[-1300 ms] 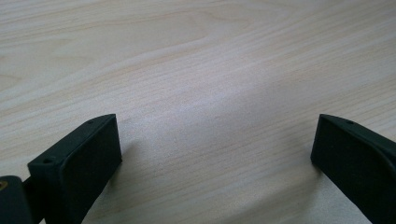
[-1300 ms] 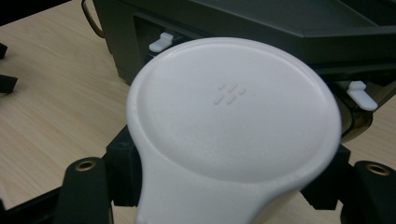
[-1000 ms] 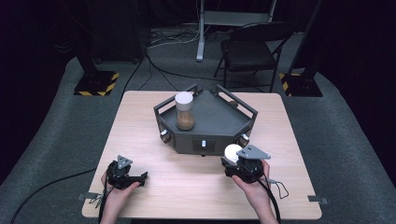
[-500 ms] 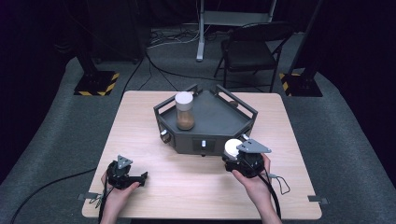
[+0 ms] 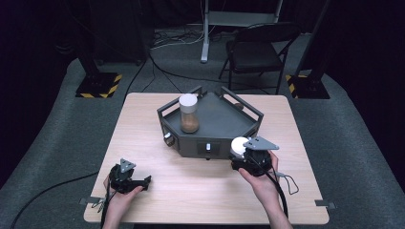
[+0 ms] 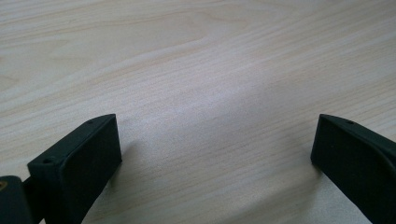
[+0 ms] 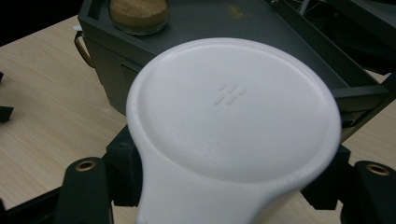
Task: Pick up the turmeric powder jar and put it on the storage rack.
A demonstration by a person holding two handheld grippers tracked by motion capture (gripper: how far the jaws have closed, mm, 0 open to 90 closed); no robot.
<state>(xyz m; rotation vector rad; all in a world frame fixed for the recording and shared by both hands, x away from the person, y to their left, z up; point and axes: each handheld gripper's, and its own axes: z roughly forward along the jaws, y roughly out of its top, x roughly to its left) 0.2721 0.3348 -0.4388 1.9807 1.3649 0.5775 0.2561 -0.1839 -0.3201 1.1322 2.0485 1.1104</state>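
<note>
White lid (image 7: 233, 121) gripped in the right tool (image 5: 251, 160), raised just in front of the tray (image 5: 248, 131).

Clamped by both black jaws at the lid's opposite edges, flat face up toward the tool's camera, probably so as to stay level for carrying to the jar (image 5: 189, 113) with brown powder standing in the tray's left part. Held above the desk (image 5: 143, 124) near the tray's front right corner, apparently clear of its wall. Round, smooth, matte white plastic, with a shallow sunken centre and a small raised mark of dots in the middle. Already capped in white, that jar, so perhaps meant for another place. Left tool (image 5: 126, 177) resting low on the desk at the near left, jaws spread wide over bare wood, gripping nothing, seemingly parked out of the way.
</note>
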